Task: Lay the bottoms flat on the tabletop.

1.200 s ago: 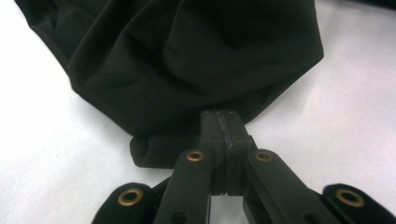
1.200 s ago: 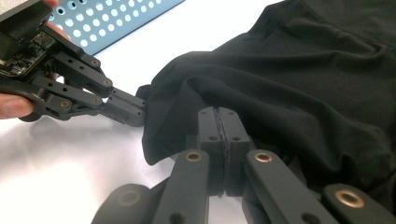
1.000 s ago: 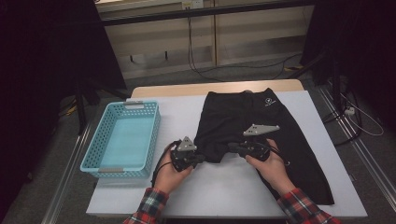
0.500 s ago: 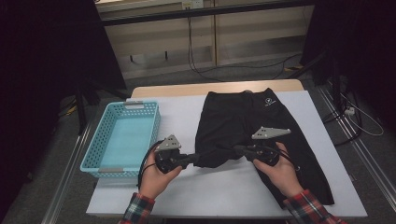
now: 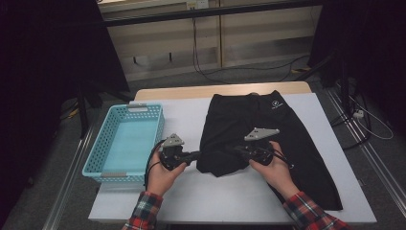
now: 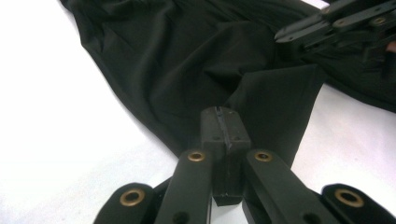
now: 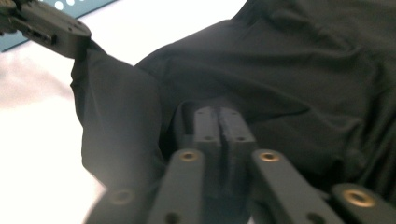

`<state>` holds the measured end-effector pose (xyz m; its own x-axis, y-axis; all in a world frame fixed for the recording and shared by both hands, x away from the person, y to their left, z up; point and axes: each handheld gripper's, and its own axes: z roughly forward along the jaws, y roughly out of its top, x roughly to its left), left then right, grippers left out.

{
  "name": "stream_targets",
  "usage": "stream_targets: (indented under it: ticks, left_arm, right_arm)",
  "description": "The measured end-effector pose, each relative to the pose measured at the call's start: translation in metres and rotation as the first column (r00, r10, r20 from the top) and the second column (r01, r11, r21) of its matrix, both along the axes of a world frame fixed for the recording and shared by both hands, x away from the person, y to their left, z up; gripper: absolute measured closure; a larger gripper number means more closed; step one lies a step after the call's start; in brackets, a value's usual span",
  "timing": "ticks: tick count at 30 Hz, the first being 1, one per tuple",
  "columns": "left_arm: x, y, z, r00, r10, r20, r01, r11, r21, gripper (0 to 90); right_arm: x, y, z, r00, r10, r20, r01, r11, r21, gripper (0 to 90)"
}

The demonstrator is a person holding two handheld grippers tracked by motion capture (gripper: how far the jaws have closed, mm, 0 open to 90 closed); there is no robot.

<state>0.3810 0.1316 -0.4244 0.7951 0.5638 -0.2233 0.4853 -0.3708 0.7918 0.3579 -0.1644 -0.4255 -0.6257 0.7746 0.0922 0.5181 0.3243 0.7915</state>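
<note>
A black garment (image 5: 258,134), shorts or trousers by the look of it, lies spread on the white table (image 5: 191,196), its waistband toward the far edge and one leg running down to the near right corner. The other leg is gathered up near the middle of the table, and both grippers have hold of its hem edge. The left gripper (image 5: 195,155) reaches in from the left, level with the tabletop, and its jaws are pressed together on the left corner of that hem; in the left gripper view the left gripper (image 6: 226,125) shows its pads meeting with a fold of the black cloth (image 6: 187,70) rising straight out from between them and hanging in a flat flap to the right. The right gripper (image 5: 229,150) comes in from the right, over the garment, and pinches the same edge a little farther along. In the right gripper view the right gripper (image 7: 220,122) has its pads all but together, with dark cloth (image 7: 280,70) bunched against the tips; its jaws have just been easing apart slightly, with the fabric between them and, as far as can be seen, gripped. A light blue basket (image 5: 127,143) stands at the left edge of the table, just beside the left hand (image 5: 163,175).
</note>
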Motion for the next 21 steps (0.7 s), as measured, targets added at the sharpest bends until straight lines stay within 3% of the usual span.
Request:
stream_targets:
  ticks: [5, 10, 15, 17, 21]
  left_arm:
    - [-0.005, 0.002, 0.003, 1.0000, 0.000, 0.009, 0.000, 0.9999, 0.015, 90.0]
    - [-0.005, 0.004, 0.004, 0.9998, 0.011, 0.015, -0.012, 0.9998, 0.016, 90.0]
    - [-0.005, 0.004, 0.003, 0.9998, 0.005, 0.022, -0.005, 0.9993, 0.037, 90.0]
    - [-0.005, 0.003, 0.000, 0.9998, 0.003, 0.018, -0.003, 0.9996, 0.029, 90.0]
    - [-0.004, 0.002, 0.000, 0.9997, 0.007, 0.022, -0.008, 0.9997, 0.024, 90.0]
  right_arm:
    - [-0.017, -0.009, 0.009, 0.9999, 0.006, 0.011, -0.006, 1.0000, 0.005, 73.3]
    - [-0.035, -0.011, 0.004, 0.9990, 0.044, -0.008, -0.044, 0.9988, -0.021, 63.9]
    - [-0.040, -0.007, 0.002, 0.9969, 0.078, -0.007, -0.078, 0.9965, -0.027, 66.3]
    - [-0.041, -0.003, 0.001, 0.9933, 0.112, -0.031, -0.113, 0.9933, -0.026, 69.9]
    - [-0.037, 0.009, -0.007, 0.9874, 0.153, -0.039, -0.156, 0.9854, -0.069, 69.8]
